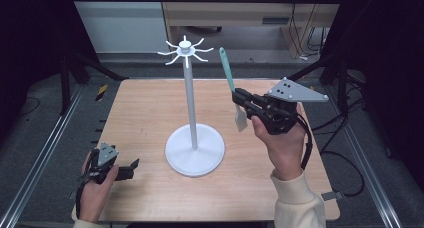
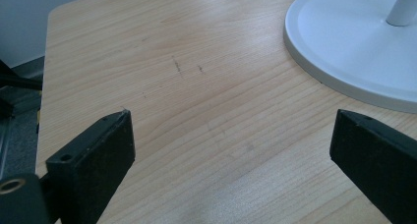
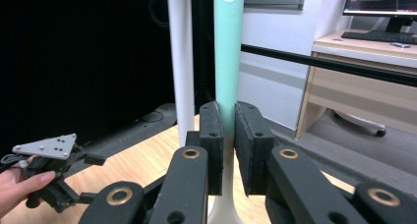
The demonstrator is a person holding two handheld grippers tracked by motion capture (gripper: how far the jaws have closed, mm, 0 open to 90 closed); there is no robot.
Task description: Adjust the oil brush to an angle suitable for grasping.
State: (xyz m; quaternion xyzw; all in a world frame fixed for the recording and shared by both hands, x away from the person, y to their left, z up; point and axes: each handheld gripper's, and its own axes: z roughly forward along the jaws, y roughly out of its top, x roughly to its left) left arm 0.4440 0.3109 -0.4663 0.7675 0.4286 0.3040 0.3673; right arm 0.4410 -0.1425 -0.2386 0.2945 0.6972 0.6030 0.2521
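**Spatula held upright, hook stand up and to its left**

Item: right tool point(image 1: 243, 102). We are seeing its jaws clamped on the teal handle of a spatula point(image 1: 228, 72), gripping low on the handle, close above the pale blade. The long axis is running near upright, the hang-end up and tilted slightly toward the stand, the blade pointing down, clear of the table point(image 1: 140, 113).

Item: white hook stand point(image 1: 189, 100). It is standing mid-table; its ring of hooks point(image 1: 185, 51) is lying up and to the left of the handle tip, near but apart. We are judging that the coming move turns on this gap: the tip needs carrying leftward to a hook.

Item: left tool point(image 1: 131, 166). It is resting low by the near left corner, jaws standing wide with nothing between them, well apart from the spatula; the right hand is the nearer.

Views: the right gripper view is showing the pads point(image 3: 211, 135) pressing the handle point(image 3: 228, 52), with the pole point(image 3: 181, 62) just beside it. The high view is giving the hooks and the gap.
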